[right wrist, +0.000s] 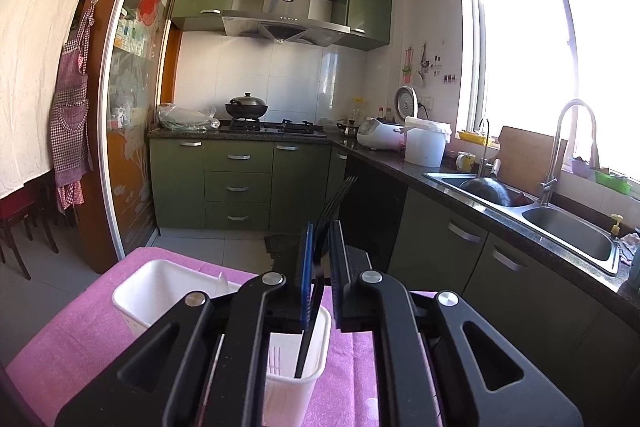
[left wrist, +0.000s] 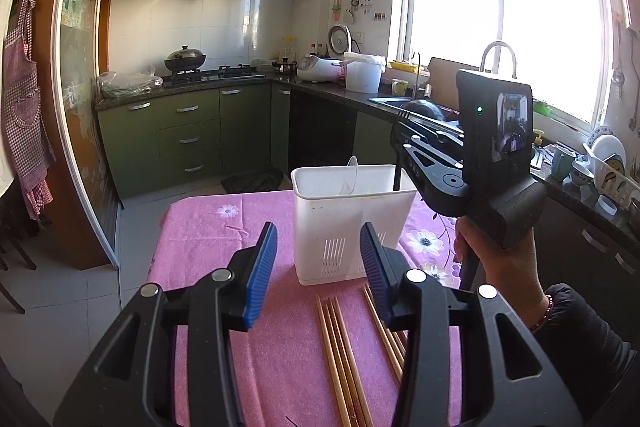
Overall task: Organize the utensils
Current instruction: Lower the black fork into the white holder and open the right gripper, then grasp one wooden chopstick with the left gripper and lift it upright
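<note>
Meanwhile, in the lower centre of the left wrist view, the left gripper (left wrist: 318, 267) is held angled slightly down over a table under a pink cloth (left wrist: 208, 227), its blue pads (left wrist: 262, 275) apart with nothing between them. Just past the pads stands a white utensil holder (left wrist: 352, 227), and wooden chopsticks (left wrist: 340, 355) lie loose on the cloth at the bottom centre of the frame, beneath the gripper.

At the right of that view, a hand (left wrist: 496, 259) in a dark sleeve grips the handle of the right gripper (right wrist: 322, 263), holding it up above and to the right of the holder.

In the right wrist view, the narrowly spaced fingers hold a black fork (right wrist: 320, 267) between them at lower centre. The fork stands nearly upright, its tines rising to mid-frame against the green cabinets (right wrist: 240, 183), and its handle reaches down into the near compartment of the white holder at the bottom of the frame.
</note>
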{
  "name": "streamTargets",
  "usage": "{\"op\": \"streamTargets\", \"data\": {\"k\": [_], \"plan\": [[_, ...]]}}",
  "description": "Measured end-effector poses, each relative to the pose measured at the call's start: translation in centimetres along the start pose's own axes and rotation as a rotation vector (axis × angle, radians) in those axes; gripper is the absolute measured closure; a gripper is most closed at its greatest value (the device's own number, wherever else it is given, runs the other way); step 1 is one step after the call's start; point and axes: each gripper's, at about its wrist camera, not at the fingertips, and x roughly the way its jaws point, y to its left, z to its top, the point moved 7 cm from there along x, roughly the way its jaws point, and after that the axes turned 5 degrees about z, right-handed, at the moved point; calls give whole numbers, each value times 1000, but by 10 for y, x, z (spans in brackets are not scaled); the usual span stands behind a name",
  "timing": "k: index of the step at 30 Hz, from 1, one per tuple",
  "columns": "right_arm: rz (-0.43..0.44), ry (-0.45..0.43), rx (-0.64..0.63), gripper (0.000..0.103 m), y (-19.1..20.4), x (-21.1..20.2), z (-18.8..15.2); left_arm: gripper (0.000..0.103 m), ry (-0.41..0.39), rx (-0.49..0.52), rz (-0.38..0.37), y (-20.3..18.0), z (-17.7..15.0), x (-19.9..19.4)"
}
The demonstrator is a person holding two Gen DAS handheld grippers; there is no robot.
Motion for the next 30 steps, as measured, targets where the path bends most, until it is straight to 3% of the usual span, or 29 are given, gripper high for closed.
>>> {"op": "streamTargets", "data": {"k": [6, 13, 19, 24, 26, 30], "plan": [[12, -11, -21, 79, 1, -23, -7, 61, 25, 5, 11, 1, -4, 0], [22, -13, 2, 76, -11, -91, -7, 61, 111, 24, 37, -3, -18, 5], [13, 121, 11, 62, -20, -144, -63, 61, 326, 18, 26, -6, -60, 34], [19, 226, 44, 62, -27, -165, -118, 61, 513, 4, 2, -13, -99, 68], [31, 256, 60, 62, -29, -166, -133, 72, 556, 19, 18, -16, -111, 81], [44, 307, 70, 60, -30, -169, -154, 83, 643, 19, 46, -13, -131, 99]]}}
